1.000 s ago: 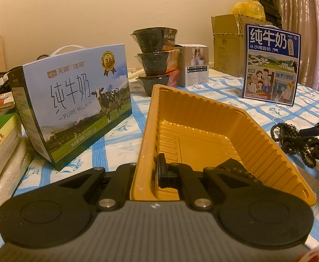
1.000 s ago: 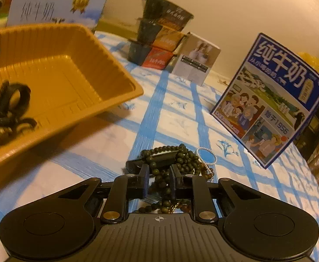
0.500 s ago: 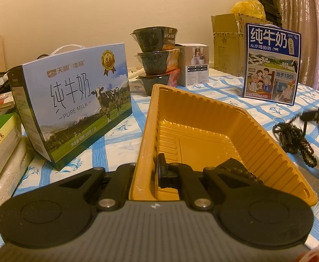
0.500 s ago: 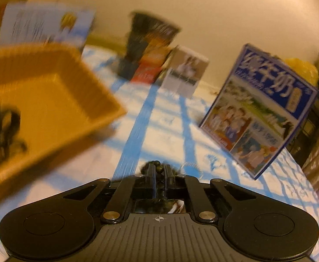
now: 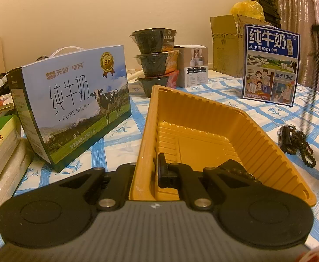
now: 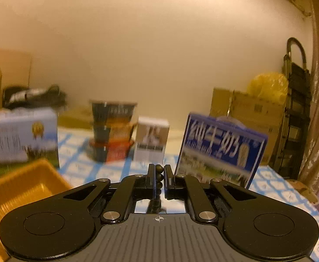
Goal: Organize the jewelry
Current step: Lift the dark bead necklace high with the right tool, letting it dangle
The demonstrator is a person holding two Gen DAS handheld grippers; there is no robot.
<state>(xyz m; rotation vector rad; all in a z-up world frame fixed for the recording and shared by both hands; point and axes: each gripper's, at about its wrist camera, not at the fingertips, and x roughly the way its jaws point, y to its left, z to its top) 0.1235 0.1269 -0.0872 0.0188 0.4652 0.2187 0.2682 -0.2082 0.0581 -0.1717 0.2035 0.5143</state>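
My right claw (image 6: pixel 159 180) was clamped on a limp, light string of dark wooden beads (image 6: pixel 158 175), pinched mid-strand and dangling above the checked surface (image 5: pixel 225 91), while my left claw (image 5: pixel 145 174) gripped the ribbed yellow plastic tray's (image 5: pixel 257 135) near wall.

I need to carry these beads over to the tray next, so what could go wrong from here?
The right gripper pinches only a few beads of the dark bead strand, so it may slip. Its hanging tail may snag the jewelry pile or the yellow tray rim, which the left gripper clamps.
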